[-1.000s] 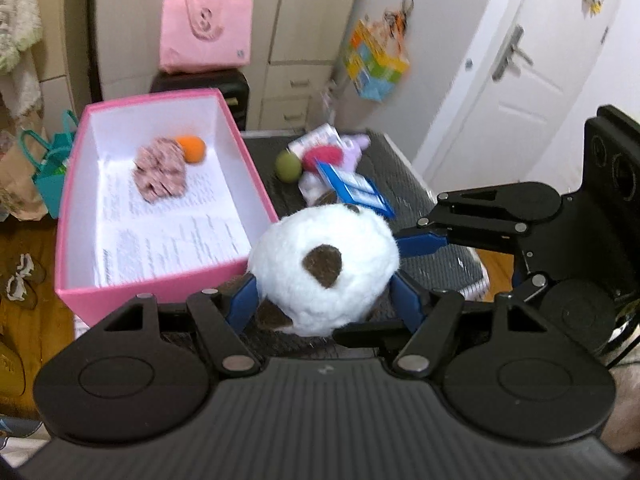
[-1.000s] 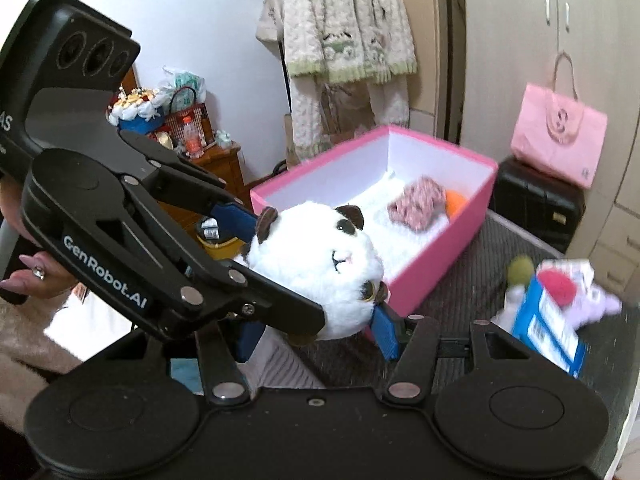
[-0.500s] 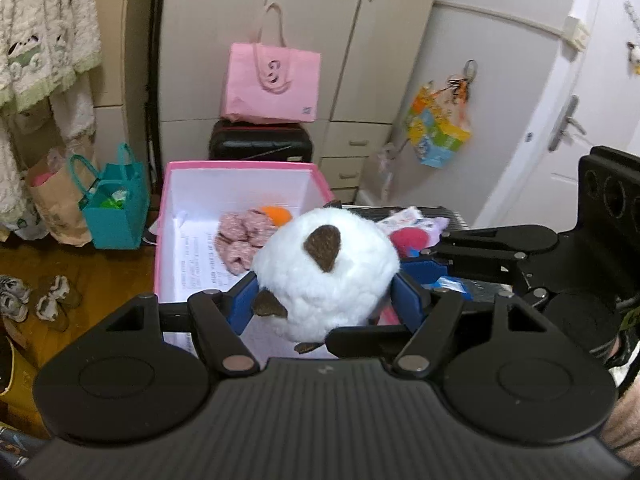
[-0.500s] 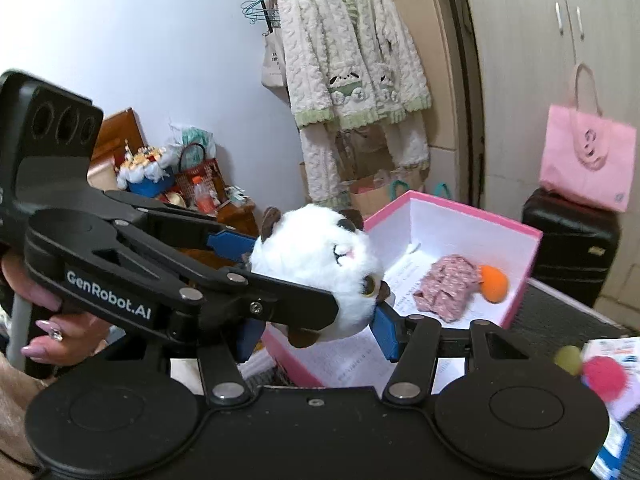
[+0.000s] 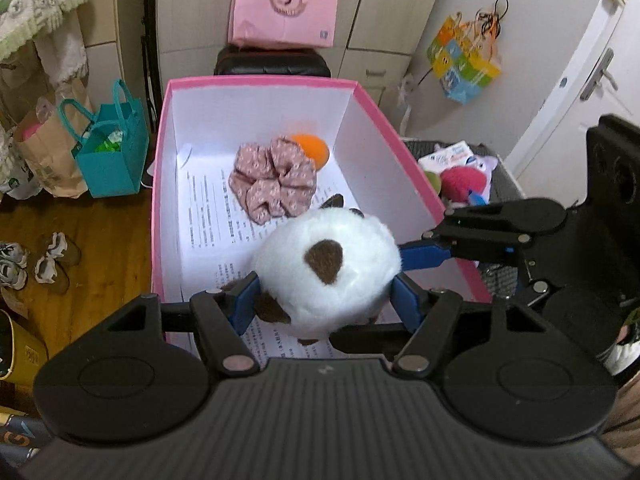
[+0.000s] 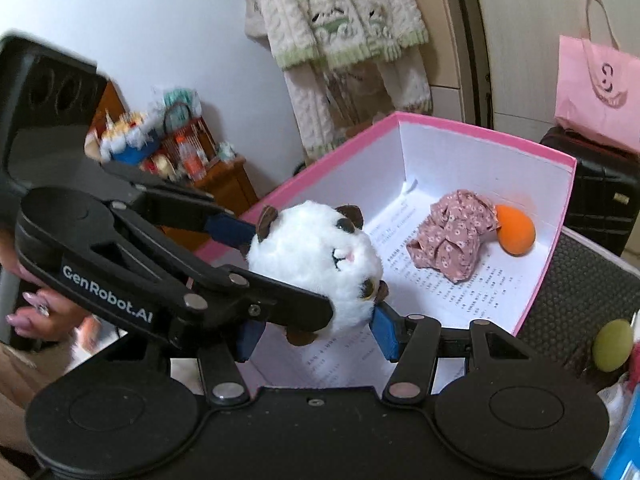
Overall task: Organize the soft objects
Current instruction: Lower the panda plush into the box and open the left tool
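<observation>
- Both grippers have the plush panda [image 5: 326, 276] squeezed: left gripper [image 5: 325, 296] clamps its sides, right gripper [image 6: 316, 320] pinches it too.
- Panda hangs over the near end of the pink box [image 5: 260, 82].
- Inside, further back: a floral scrunchie [image 5: 274, 180] touching an orange ball [image 5: 314, 150].

Your white plush panda [image 5: 328, 276] with brown ears hangs over the near end of the pink box [image 5: 256, 82]. On the box's printed-paper floor, your pink floral scrunchie [image 5: 274, 182] touches the orange ball [image 5: 312, 150].
</observation>
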Demonstrator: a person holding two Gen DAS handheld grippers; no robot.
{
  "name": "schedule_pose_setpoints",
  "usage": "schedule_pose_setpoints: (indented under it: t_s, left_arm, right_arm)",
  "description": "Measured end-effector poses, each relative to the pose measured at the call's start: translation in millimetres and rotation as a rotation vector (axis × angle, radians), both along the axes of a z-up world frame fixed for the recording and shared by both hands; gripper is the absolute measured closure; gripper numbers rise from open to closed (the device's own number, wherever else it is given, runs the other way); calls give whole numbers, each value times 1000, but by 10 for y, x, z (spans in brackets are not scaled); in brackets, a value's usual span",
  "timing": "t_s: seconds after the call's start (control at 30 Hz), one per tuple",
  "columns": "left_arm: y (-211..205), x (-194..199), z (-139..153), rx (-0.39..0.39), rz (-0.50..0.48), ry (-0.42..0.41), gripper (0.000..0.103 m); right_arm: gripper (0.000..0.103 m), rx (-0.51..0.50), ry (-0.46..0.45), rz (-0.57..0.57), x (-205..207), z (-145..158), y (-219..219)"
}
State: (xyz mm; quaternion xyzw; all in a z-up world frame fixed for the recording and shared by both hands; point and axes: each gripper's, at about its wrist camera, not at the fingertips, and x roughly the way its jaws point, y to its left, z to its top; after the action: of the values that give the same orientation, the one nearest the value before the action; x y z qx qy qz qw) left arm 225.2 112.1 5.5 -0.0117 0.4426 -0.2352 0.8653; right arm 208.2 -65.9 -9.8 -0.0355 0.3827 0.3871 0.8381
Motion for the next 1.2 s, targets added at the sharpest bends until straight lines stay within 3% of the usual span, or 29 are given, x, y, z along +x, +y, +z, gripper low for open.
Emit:
schedule_pose_setpoints:
  t_s: [0.23,0.5,0.57,1.2]
  left_arm:
    - [-70,64,-122,53,-23,33,42]
    - [-92,74,-60,58,-15,21,43]
    - [-80,41,1,51,-13,15,43]
    - [-35,-692,573,88,-28,-137,36]
  right_arm:
    - [39,-191,-49,23,12,-62,164]
    - [38,-197,-25,40,39,0,128]
    - [32,-184,-31,38,-5,57,93]
    - [32,-165,-224,-17,-785,749,-347]
